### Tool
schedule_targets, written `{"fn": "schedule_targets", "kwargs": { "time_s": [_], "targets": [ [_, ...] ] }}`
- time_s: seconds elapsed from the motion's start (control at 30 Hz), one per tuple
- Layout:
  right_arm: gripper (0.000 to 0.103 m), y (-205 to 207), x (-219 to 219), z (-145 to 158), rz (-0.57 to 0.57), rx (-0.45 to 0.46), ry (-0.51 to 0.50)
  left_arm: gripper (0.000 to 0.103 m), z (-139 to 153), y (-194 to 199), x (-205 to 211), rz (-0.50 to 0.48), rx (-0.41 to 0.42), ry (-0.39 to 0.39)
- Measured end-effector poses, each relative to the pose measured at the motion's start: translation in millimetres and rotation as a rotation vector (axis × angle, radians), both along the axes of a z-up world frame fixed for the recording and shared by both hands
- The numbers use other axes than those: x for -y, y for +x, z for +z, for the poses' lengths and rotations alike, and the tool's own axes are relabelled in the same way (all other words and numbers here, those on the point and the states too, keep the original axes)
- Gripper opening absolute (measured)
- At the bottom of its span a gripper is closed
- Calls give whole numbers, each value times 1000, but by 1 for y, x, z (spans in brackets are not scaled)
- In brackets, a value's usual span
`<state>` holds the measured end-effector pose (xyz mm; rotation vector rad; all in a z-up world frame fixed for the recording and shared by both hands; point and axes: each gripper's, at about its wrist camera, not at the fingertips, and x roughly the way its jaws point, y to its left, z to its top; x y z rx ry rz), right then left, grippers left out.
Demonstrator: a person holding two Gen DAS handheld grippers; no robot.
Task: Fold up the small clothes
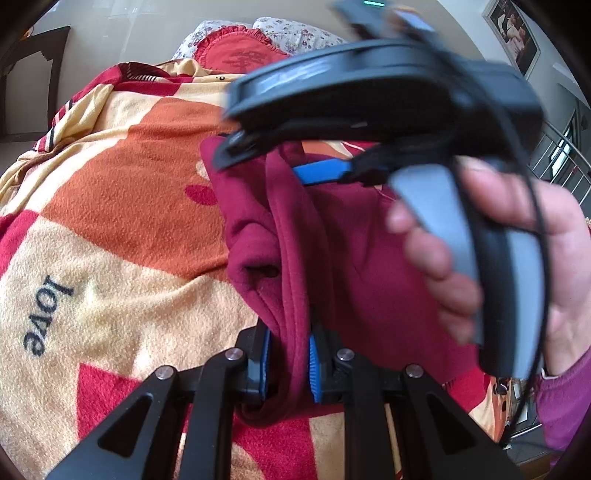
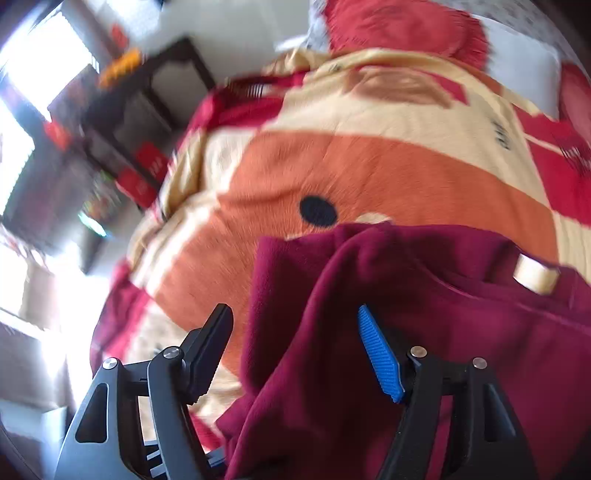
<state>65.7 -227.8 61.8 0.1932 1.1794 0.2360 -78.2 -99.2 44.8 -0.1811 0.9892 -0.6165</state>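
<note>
Maroon fleece garment (image 1: 295,236) hangs mid-frame over the bed blanket (image 1: 122,192). Left tongs (image 1: 288,363) clamped on a bunched fold; right tongs (image 2: 299,350) apart, cloth draped between. Risk: the bunched grip slips, so the fold skews. Blanket reads "love" (image 1: 46,314), lower left.

A lived-in bedroom at home: a fleecy orange, cream and red blanket (image 1: 122,192) printed with "love" covers the bed, a frilled red cushion (image 1: 236,46) rests against floral pillows (image 1: 295,33), and a framed photograph (image 1: 515,33) hangs on the pale wall.
</note>
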Motion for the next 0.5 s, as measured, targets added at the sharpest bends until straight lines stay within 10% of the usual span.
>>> {"fn": "schedule_targets", "kwargs": {
  "time_s": [0.27, 0.37, 0.5],
  "targets": [
    [41, 5, -36, -30, 123, -9, -253, 17, -2, 3, 1, 15, -18, 8],
    [3, -10, -19, -20, 92, 47, -181, 17, 10, -2, 2, -3, 1, -2],
    [0, -42, 22, 16, 29, 153, -36, 17, 36, -13, 13, -46, 46, -28]
  ]
}}
